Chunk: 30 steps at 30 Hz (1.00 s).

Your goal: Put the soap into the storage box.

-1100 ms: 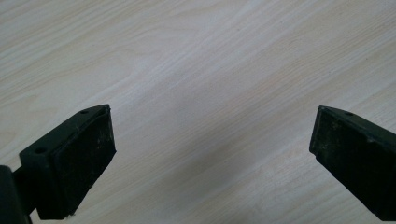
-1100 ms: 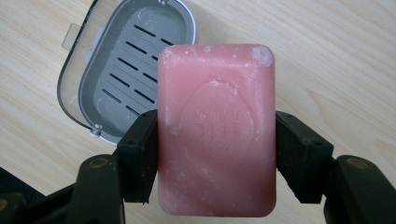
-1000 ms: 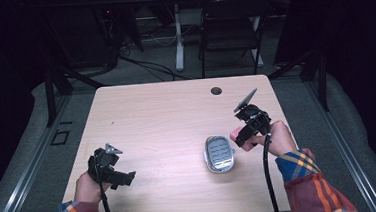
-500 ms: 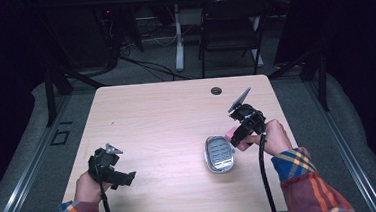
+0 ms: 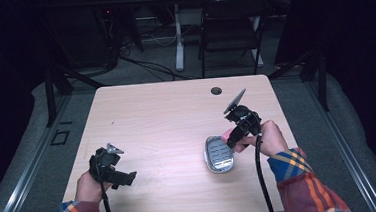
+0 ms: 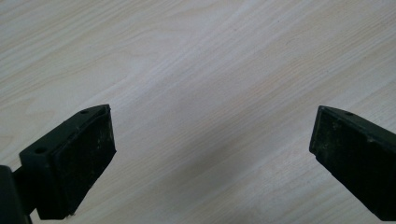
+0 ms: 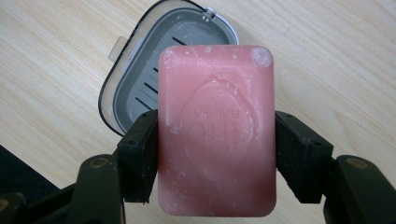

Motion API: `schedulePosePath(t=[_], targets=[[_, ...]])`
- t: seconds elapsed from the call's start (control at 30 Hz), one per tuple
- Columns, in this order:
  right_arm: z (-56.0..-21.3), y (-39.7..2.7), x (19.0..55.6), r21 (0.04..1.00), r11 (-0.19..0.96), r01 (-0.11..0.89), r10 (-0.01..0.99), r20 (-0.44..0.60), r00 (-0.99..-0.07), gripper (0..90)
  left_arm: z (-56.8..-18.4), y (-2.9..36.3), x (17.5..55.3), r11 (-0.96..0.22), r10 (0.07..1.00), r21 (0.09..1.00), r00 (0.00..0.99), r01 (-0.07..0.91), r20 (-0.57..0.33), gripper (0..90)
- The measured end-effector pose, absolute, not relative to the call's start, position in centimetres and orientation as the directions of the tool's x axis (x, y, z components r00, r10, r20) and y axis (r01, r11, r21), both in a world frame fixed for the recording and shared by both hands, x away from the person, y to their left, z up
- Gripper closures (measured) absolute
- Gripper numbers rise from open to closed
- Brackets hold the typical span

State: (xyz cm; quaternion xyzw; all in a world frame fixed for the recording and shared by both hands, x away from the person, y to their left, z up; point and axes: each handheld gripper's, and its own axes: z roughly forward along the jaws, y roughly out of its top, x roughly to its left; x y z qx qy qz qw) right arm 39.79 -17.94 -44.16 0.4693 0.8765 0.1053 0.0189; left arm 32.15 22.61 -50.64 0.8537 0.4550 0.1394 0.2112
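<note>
A pink bar of soap (image 7: 217, 128) with a stamped oval mark is pinched by its long sides in my right gripper (image 7: 215, 156), which is shut on it. Just beyond and below the bar lies a grey soap dish (image 7: 140, 79) with a slotted floor and a clear rim. From above, the right gripper (image 5: 232, 139) hovers at the right edge of the soap dish (image 5: 218, 155), a sliver of the pink soap (image 5: 226, 134) showing. My left gripper (image 5: 122, 178) rests low at the table's front left, open, its jaws wide apart over bare wood (image 6: 210, 102).
The light wooden table (image 5: 167, 117) has a round cable hole (image 5: 216, 90) near its far edge. A black chair (image 5: 229, 30) and desk legs stand beyond the table. Cables trail from both grippers toward the person's plaid sleeves.
My right gripper has moved left and down with the soap, from beside the dish to its right edge. The left gripper has stayed put.
</note>
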Motion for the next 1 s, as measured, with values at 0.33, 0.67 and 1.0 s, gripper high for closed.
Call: schedulePosePath(t=[0.33, 0.67, 1.0], targets=[[-44.5, -17.0, 40.0, 0.184, 0.567, 0.803, 0.809, 0.062, -0.585, 37.1, -50.7, 22.6, 32.2, -0.498, 0.835, 0.486, 0.548, 0.719, 0.044, 0.2], [-45.3, -16.1, 40.4, 0.167, 0.572, 0.803, 0.809, 0.05, -0.586, 37.1, -50.7, 22.6, 32.2, -0.499, 0.833, 0.487, 0.551, 0.717, 0.044, 0.2], [-46.9, -14.7, 40.9, 0.146, 0.578, 0.803, 0.813, -0.013, -0.582, 37.1, -50.7, 22.6, 32.2, -0.501, 0.832, 0.488, 0.553, 0.715, 0.045, 0.2]])
